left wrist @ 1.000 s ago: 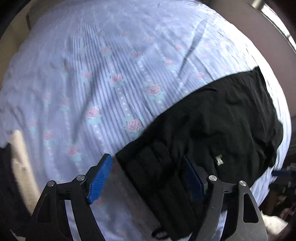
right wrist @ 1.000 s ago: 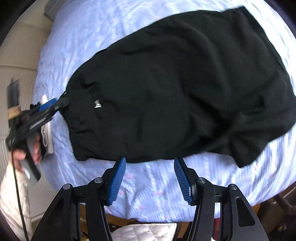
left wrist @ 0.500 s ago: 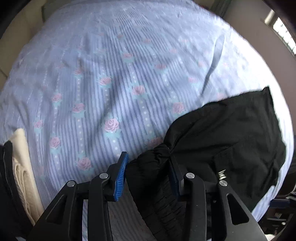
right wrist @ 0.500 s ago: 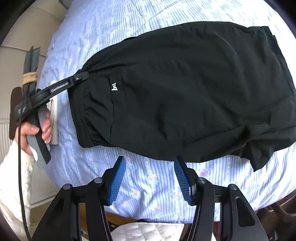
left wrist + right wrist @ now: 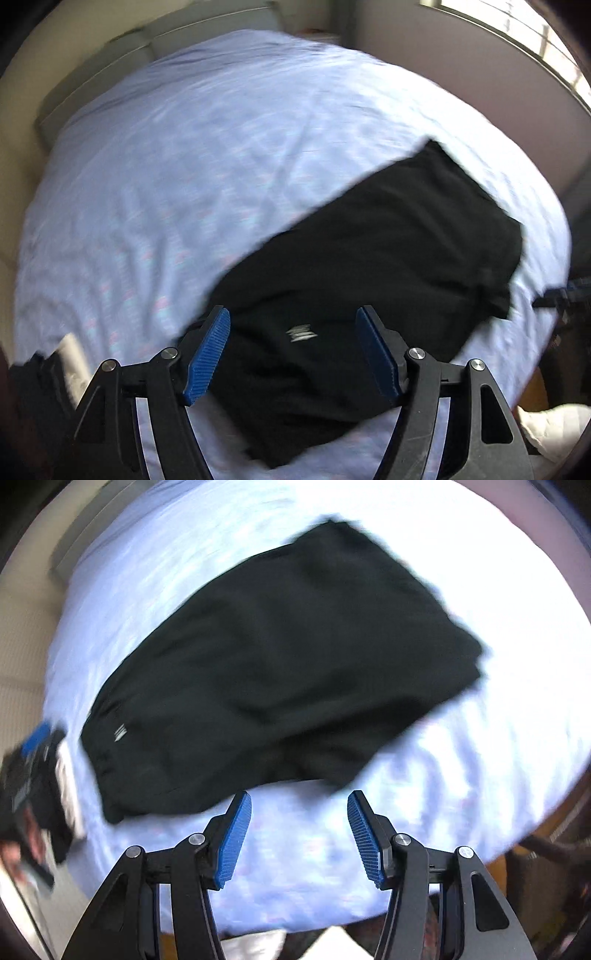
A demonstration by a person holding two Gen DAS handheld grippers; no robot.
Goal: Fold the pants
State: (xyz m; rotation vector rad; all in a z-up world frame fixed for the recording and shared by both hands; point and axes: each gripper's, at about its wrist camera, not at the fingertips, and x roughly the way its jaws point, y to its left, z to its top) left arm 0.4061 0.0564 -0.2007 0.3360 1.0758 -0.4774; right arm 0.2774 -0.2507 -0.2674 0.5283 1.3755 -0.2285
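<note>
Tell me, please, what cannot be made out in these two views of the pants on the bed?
- Left wrist view: the white logo on the pants is smeared by motion blur, unreadable.
- Left wrist view: the bedsheet print is blurred.
- Right wrist view: the left hand-held gripper is blurred at the frame edge; its jaws are indistinct there.

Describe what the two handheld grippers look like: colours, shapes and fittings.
Both the left gripper and the right gripper have black angular frames with triangular cut-outs and silver round bolts. Their fingers carry blue ribbed pads. No cables or sleeves show clearly.
</note>
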